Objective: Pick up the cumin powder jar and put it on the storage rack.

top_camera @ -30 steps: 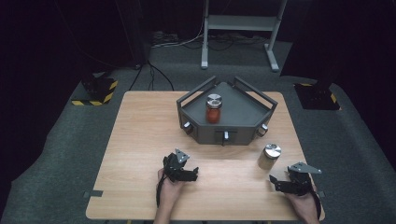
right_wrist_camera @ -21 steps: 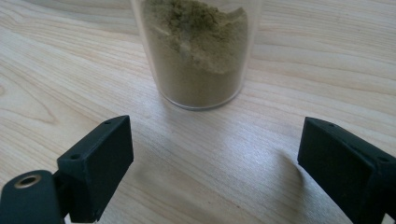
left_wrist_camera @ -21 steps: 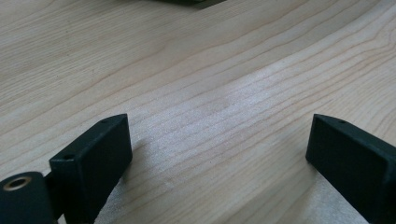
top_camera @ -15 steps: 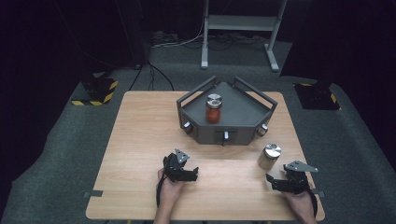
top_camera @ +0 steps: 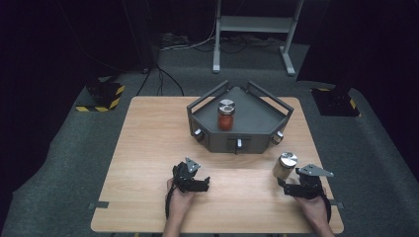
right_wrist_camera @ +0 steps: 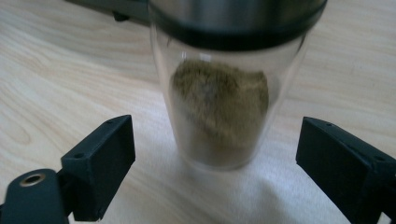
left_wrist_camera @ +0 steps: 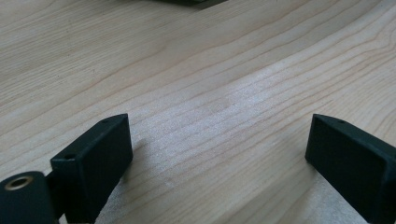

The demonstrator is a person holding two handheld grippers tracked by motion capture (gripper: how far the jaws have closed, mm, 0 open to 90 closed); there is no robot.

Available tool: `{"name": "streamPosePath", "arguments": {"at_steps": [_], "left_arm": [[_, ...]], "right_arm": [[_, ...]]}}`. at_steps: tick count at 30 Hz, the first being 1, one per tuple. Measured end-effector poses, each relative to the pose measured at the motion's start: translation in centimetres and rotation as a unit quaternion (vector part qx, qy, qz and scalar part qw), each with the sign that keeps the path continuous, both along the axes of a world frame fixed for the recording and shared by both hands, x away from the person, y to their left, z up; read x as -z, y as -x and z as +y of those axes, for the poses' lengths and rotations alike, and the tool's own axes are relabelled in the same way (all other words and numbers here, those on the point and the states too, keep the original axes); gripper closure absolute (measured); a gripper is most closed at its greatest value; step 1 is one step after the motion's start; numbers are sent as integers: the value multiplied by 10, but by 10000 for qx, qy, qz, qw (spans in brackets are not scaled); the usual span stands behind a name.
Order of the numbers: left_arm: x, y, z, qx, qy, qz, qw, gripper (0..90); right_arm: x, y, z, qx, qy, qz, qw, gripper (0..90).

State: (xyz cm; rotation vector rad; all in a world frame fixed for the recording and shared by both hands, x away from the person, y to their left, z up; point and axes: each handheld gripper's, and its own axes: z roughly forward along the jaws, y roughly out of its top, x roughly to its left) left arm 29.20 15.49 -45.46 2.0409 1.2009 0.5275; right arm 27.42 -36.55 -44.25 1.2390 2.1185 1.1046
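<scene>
Right claw (top_camera: 285, 186) has crept forward across the bench (top_camera: 148, 148) since a second ago, and it now sits just beside the glass jar of greenish-brown powder (top_camera: 284, 167), where earlier a clear stretch of wood lay between them. Its jaws have just been closing in a little, yet they stand spread, and in the right gripper view the jar (right_wrist_camera: 224, 107) rises upright ahead of the gap between them, its glass wall clear of both black pads. A silver lid with a dark band caps the jar. Over on the other side, the left claw (top_camera: 205, 183) has held its spot near the bench's front edge, jaws spread wide over bare wood grain (left_wrist_camera: 210, 107), nothing between them. Back across the bench, the dark grey angular tray (top_camera: 262, 123) sits toward the far edge, and a second jar with red contents (top_camera: 226, 116) stands upright inside it under its own silver lid. Powder jar and tray are near each other, not touching, the jar off the tray's front right corner on the open wood.
</scene>
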Motion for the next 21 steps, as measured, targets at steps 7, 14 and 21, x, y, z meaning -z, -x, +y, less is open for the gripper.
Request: {"name": "streamPosePath", "arguments": {"at_steps": [7,14,21], "left_arm": [[0,0,0,-5,7,2,10000,76],[0,0,0,-8,9,2,10000,77],[0,0,0,-12,9,0,10000,79]], "right_arm": [[-4,-8,3,-24,-72,-50,10000,130],[-4,-10,6,-8,-107,-139,9998,154],[-2,-11,5,41,-223,-235,9995,176]]}}
